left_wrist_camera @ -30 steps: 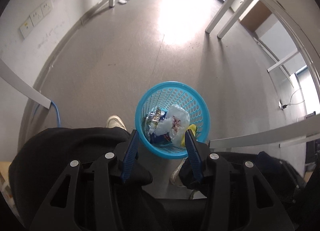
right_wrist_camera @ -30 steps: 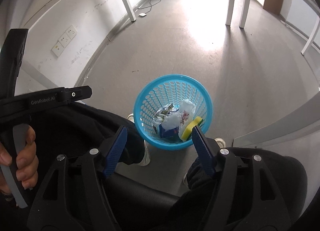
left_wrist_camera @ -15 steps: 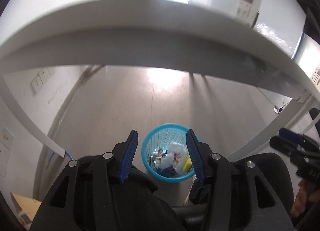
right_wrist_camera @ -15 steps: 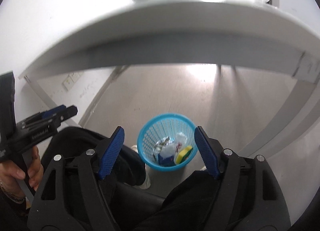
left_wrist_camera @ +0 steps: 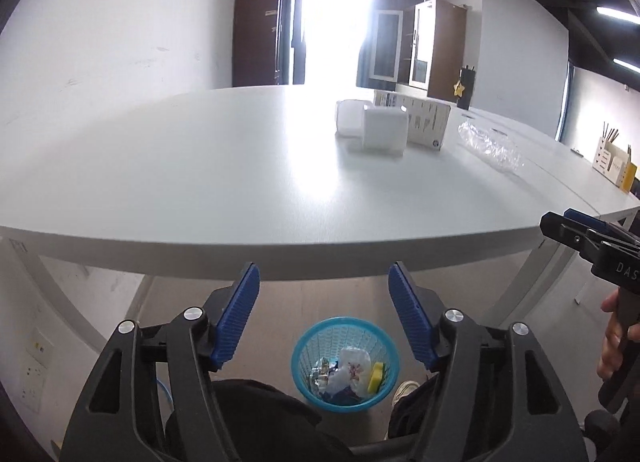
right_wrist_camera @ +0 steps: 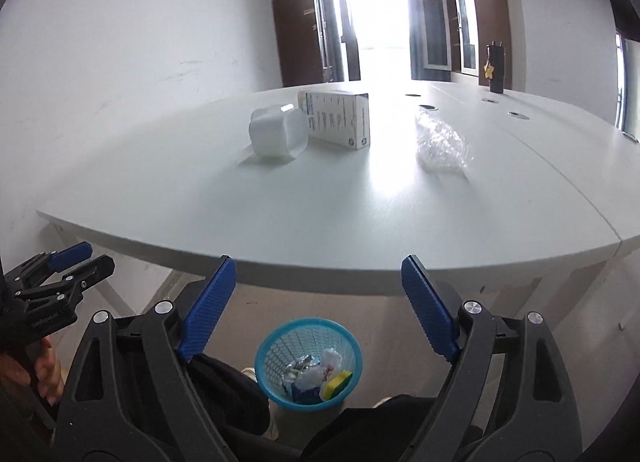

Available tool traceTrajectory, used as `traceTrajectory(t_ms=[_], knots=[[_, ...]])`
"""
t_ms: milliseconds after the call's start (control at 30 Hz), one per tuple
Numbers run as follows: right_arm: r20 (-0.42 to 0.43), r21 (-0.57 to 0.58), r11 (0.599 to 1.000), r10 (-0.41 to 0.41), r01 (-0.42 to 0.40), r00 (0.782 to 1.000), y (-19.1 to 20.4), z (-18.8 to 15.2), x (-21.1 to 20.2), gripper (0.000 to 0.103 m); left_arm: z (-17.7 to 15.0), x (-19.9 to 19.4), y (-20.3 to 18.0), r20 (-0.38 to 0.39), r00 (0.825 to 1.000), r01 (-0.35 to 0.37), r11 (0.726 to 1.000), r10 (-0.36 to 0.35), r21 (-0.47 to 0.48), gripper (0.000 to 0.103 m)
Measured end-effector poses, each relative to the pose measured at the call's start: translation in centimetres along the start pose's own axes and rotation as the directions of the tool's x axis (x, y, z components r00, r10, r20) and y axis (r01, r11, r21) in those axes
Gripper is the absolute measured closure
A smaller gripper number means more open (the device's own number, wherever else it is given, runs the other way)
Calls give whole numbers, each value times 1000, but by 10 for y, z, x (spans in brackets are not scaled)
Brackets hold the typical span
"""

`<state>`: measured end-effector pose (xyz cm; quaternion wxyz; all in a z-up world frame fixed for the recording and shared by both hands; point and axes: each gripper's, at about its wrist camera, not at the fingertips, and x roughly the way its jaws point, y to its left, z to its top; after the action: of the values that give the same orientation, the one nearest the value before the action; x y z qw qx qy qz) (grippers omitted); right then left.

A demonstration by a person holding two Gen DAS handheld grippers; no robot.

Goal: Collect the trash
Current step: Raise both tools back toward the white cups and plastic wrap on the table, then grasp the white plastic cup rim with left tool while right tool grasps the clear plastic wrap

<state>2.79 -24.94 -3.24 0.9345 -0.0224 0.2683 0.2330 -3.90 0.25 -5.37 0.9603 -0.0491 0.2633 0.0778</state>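
Gaping wide and holding nothing, both left gripper [left_wrist_camera: 324, 316] and right gripper [right_wrist_camera: 318, 306] jaws stand released

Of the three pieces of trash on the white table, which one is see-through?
The crumpled clear plastic wrap, lying apart on the right; the white tub and printed carton are opaque.

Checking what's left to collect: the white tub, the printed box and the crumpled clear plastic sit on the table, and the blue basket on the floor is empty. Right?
Not quite. The blue basket is not empty: the right wrist view shows wrappers and a yellow sponge inside. The white tub, printed box and crumpled clear plastic do sit on the table.
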Motion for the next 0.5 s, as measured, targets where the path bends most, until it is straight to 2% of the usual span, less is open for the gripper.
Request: traceTrajectory(t_ms=[67,200,400,500], knots=[[22,11,1000,8,-8,1000,-3,12,-2,21,11,-3,-4,21,1000,5,1000,-6,5,33],[58,5,1000,12,-12,998,-5,35,-5,14,27,-13,-15,74,997,-3,1000,1,20,22],[66,37,999,-18,16,998,-17,59,5,11,54,-4,-29,111,993,-36,999,32,32,10],[64,47,999,-31,28,998,-25,73,15,9,65,8,-35,95,995,-23,999,18,49,9]])
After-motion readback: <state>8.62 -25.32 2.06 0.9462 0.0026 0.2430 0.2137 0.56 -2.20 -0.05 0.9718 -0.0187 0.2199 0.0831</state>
